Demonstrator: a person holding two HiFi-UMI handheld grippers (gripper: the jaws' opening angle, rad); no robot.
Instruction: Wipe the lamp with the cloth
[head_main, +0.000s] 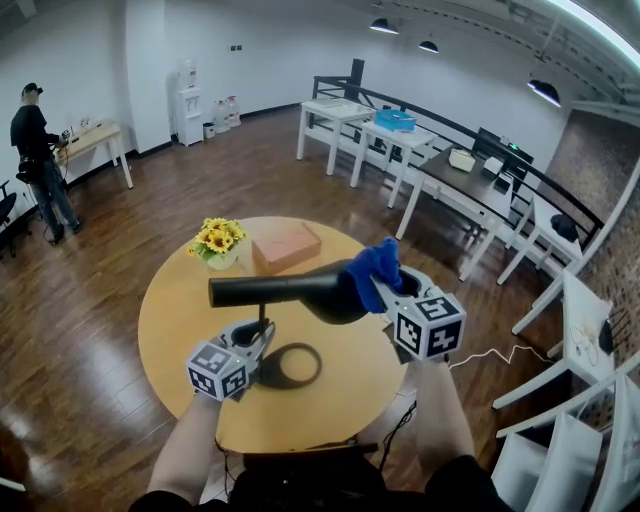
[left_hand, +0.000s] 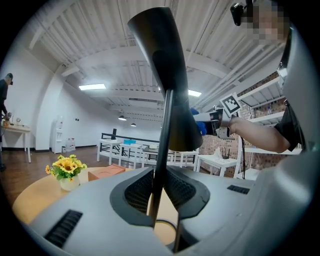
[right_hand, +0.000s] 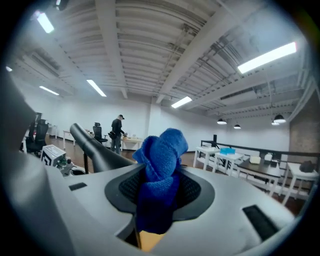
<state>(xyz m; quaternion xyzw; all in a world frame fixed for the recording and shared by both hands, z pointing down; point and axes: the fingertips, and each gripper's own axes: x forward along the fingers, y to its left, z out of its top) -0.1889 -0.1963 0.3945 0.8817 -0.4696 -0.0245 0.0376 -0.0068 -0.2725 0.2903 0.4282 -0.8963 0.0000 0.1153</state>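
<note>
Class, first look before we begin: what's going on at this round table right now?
A person is cleaning a black lamp that stands on the round table. The left claw is shut on the lamp's thin stem, steadying it. The right claw grips a blue cloth at the wide end of the lamp's head. Sunflowers and a box sit behind.

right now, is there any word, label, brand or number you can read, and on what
None can be read.
Left hand-held gripper and right hand-held gripper: only square marker patterns, no letters.
Pink box: no print visible.
</note>
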